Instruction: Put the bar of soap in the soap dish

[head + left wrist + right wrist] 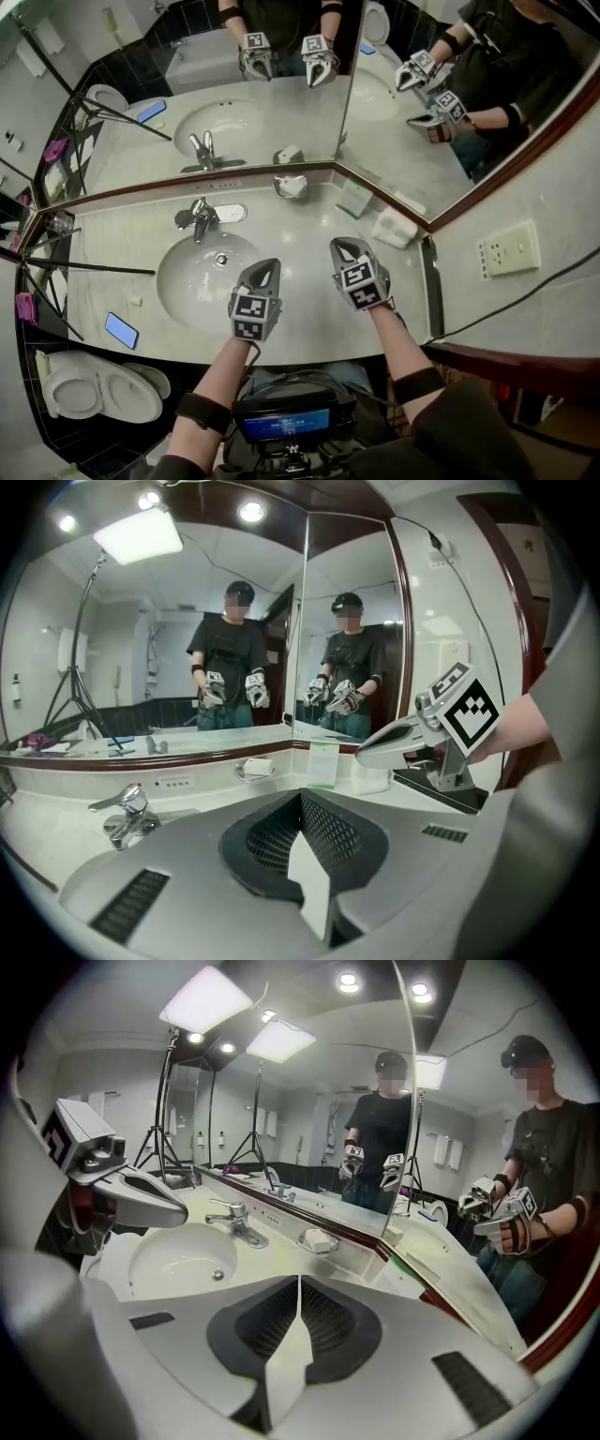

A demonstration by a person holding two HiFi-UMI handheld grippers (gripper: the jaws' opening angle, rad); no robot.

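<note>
Hovering by the sink, the left gripper and right gripper have jaws closed together, empty; at 12 o'clock, the bar of soap lies in the soap dish.

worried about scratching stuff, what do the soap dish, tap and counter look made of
Soap dish: likely polished metal wire, judging by its thin shiny rim.
Faucet: chromed metal, with mirror-like glints.
Countertop: pale polished stone or a stone-look composite, glossy with faint mottling; cannot tell which.

Left hand-held gripper and right hand-held gripper: jaws together, empty, side by side, pointing forward and down.
</note>
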